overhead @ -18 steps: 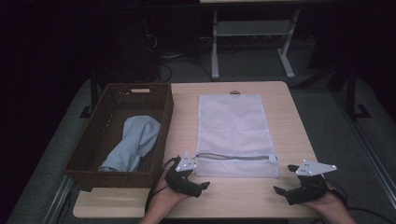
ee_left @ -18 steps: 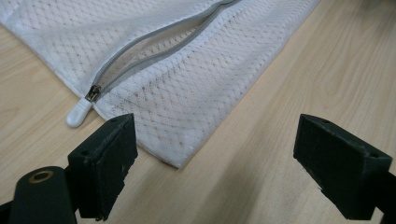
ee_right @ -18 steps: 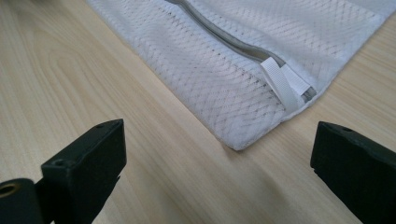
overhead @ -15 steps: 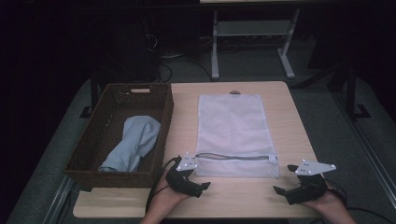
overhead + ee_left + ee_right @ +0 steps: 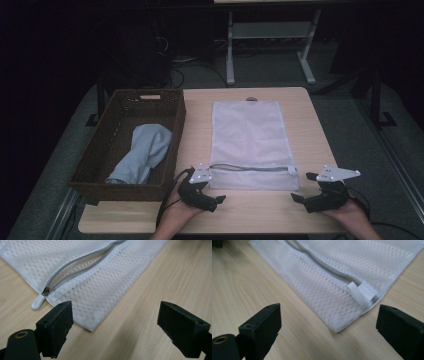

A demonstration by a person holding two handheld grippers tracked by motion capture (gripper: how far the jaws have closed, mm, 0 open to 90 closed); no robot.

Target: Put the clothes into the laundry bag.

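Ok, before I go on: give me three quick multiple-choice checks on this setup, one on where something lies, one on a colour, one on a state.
1. Where does the blue cloth lie?
A. On the mesh bag
B. In the wicker basket
C. On the floor

2. What colour is the mesh bag?
A. White
B. Red
C. Black

3. How is the bag's zipper?
A. Fully shut
B. Torn off
C. Partly open

Answers: 1 B, the cloth sits inside the basket at the table's left in the high view. 2 A, the netting is white in all views. 3 C, the left gripper view shows a gap between the zipper's two sides, with the white pull tab at one end.
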